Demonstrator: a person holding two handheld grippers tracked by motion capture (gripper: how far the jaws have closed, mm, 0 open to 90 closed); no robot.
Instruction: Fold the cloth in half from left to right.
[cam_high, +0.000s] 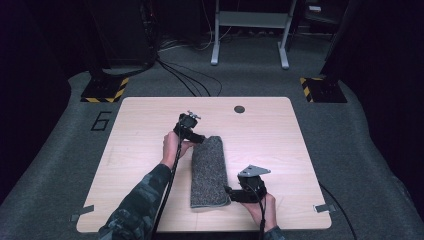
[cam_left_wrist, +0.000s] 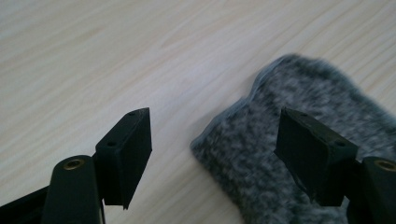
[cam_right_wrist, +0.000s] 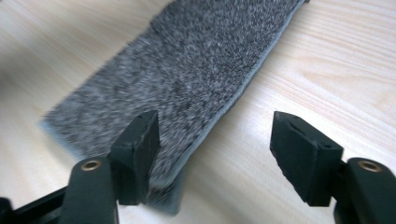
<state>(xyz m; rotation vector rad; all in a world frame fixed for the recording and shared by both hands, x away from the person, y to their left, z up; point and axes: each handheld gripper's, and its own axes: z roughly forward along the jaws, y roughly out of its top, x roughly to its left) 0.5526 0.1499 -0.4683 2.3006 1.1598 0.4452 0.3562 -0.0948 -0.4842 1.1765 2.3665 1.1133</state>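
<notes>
A grey speckled towel (cam_high: 209, 172), folded into a long strip, lies flat on the wooden table (cam_high: 270, 135), running from near to far. My left gripper (cam_high: 199, 139) sits at the strip's far left corner. In the left gripper view it (cam_left_wrist: 212, 121) is open, with the towel's rounded corner (cam_left_wrist: 252, 144) lying on the table between and beyond the jaws, untouched. My right gripper (cam_high: 231, 193) is at the towel's near right corner. In the right gripper view it (cam_right_wrist: 215, 121) is open too, its left jaw above the towel's edge (cam_right_wrist: 187, 70) and bare wood under the right jaw.
A small dark round hole (cam_high: 239, 109) marks the table's far side. Beyond the table are grey carpet, black cables (cam_high: 190, 80), a metal frame's legs (cam_high: 250, 30) and yellow-black striped base plates (cam_high: 105, 90). Bare wood lies to the left and right of the towel.
</notes>
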